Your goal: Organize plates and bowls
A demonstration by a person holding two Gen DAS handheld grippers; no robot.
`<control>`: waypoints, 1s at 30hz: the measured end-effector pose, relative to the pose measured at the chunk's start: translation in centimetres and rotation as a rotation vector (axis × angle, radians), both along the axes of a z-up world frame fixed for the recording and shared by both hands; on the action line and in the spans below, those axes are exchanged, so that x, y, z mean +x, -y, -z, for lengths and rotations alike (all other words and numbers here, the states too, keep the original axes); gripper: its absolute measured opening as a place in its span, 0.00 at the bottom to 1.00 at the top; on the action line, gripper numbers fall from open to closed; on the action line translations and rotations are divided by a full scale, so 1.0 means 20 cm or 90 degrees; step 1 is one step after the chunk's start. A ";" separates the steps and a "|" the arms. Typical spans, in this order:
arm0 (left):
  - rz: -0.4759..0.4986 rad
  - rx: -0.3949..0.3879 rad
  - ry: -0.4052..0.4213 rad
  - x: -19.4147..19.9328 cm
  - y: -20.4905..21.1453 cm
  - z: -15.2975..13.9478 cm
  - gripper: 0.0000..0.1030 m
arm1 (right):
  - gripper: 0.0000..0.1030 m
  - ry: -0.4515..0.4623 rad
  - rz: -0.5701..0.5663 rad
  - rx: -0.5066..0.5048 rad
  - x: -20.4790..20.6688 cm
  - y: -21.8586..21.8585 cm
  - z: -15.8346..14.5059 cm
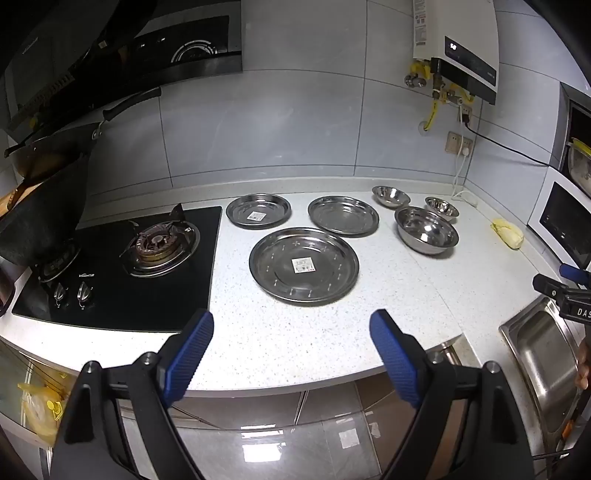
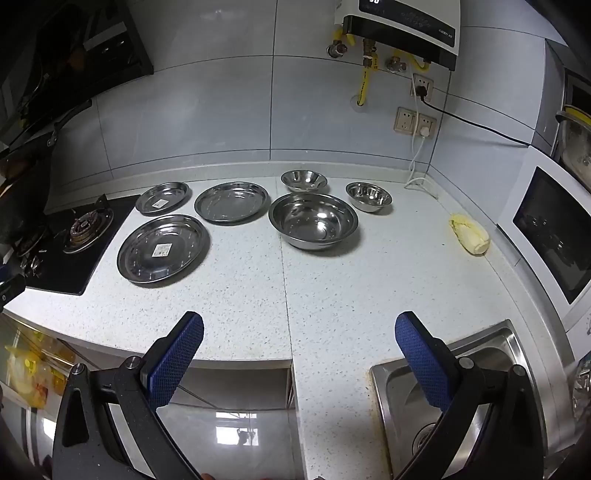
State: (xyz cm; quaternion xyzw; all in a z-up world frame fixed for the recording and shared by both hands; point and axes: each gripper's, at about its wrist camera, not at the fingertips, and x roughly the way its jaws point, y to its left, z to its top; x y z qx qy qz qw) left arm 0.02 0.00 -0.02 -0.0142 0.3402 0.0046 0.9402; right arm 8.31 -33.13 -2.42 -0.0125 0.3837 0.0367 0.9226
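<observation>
Three steel plates lie on the speckled white counter: a large plate nearest me, a small plate behind it to the left, and a medium plate behind it to the right. Right of them stand three steel bowls: a large bowl, a mid-sized bowl at the back, and a small bowl. My left gripper hangs open above the counter's front edge, short of the large plate. My right gripper is open too, near the sink corner, with nothing between its fingers.
A black gas hob with a dark pot fills the counter's left end. A steel sink is sunk in at the front right. A pale cabbage lies near a white microwave. A water heater and sockets hang on the tiled wall.
</observation>
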 end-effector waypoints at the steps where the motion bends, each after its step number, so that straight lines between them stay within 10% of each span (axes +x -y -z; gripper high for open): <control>1: 0.000 -0.001 0.001 0.00 0.00 0.00 0.84 | 0.99 0.001 0.000 0.000 0.00 0.00 0.00; 30: -0.006 -0.004 -0.001 0.00 -0.03 0.00 0.84 | 0.99 -0.003 -0.016 0.001 0.03 -0.03 0.02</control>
